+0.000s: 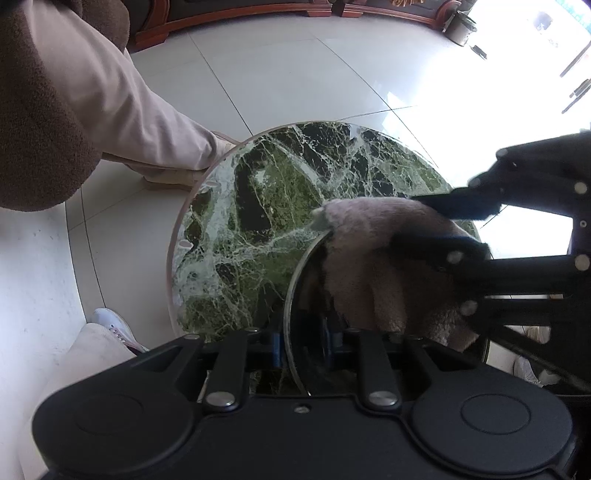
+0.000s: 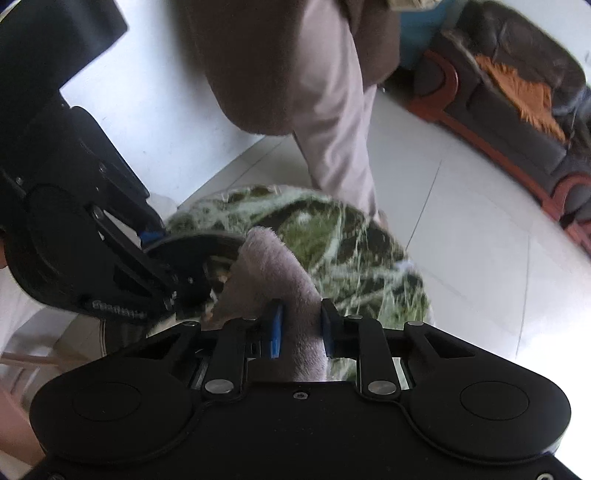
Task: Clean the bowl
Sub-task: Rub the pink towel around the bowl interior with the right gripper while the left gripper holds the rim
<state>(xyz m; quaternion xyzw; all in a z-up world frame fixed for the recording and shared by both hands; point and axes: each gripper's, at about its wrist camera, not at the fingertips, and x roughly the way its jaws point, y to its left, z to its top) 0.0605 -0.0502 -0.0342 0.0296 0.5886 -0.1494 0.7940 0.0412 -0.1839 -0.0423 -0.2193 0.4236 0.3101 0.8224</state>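
A dark glass bowl (image 1: pixel 295 291) is tilted over a round green marble table (image 1: pixel 258 206). My left gripper (image 1: pixel 306 343) is shut on the bowl's near rim, which passes between its blue pads. A pinkish fluffy cloth (image 1: pixel 369 258) lies over the bowl's far rim and reaches inside. My right gripper (image 1: pixel 421 229) comes in from the right, shut on that cloth. In the right wrist view the cloth (image 2: pixel 273 266) is pinched between my right gripper's (image 2: pixel 301 326) pads. It touches the bowl (image 2: pixel 192 247), which my left gripper (image 2: pixel 155 236) holds at the left. The bowl's bottom is hidden.
A person's leg in beige trousers (image 1: pixel 147 122) and a shoe stand close to the table's far left edge. Another white shoe (image 1: pixel 110 325) is at the near left. White floor tiles surround the table. A dark sofa with wooden trim (image 2: pixel 517 110) lies to the right, and a metal bucket (image 1: pixel 460 27) stands far off.
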